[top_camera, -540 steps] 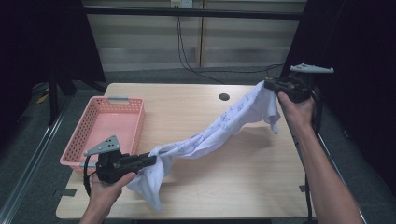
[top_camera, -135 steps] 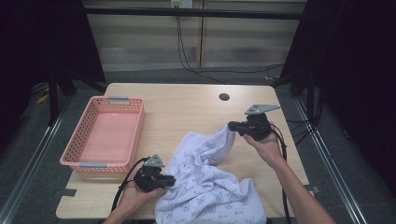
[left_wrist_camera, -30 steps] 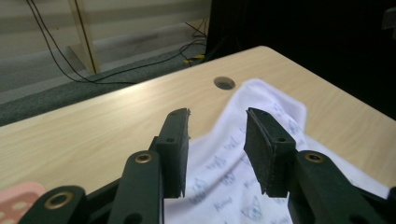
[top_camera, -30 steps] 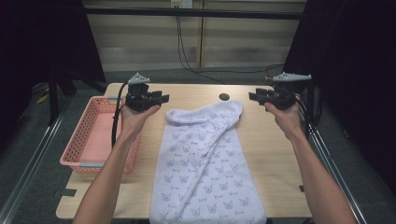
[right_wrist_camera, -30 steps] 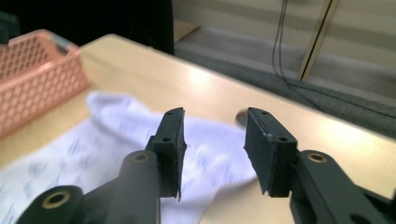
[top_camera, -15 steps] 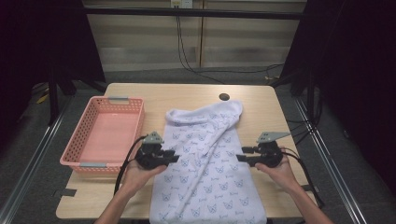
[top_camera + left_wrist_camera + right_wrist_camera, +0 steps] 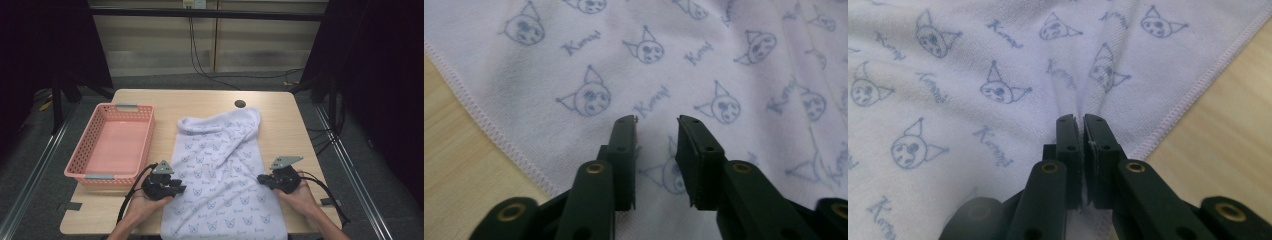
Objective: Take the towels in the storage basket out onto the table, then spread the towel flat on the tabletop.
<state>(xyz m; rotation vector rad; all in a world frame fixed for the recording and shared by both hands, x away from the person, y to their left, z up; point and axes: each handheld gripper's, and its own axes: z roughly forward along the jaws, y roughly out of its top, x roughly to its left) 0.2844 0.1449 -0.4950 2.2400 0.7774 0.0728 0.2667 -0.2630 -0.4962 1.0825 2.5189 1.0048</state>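
A white towel [image 7: 220, 170] printed with blue cat faces lies spread lengthwise on the wooden table [image 7: 165, 105], its near end hanging over the front edge. My left gripper [image 7: 181, 189] rests low at the towel's left hem. Its jaws [image 7: 657, 122] have just been closing; they stand a little apart over flat cloth [image 7: 589, 95], nothing pinched. My right gripper [image 7: 261, 179] sits at the towel's right hem. Its jaws [image 7: 1082, 120] have just closed on a small raised fold of the towel [image 7: 973, 75], and the cloth puckers toward the tips.
A pink plastic basket [image 7: 85, 145] stands empty on the table's left side, just behind my left hand. A dark round hole [image 7: 240, 104] sits in the tabletop past the towel's far end. Bare wood runs along both towel hems.
Both hands came from the towel's far end down to its near half, one at each hem. The right jaws went from apart to pinched on the cloth.
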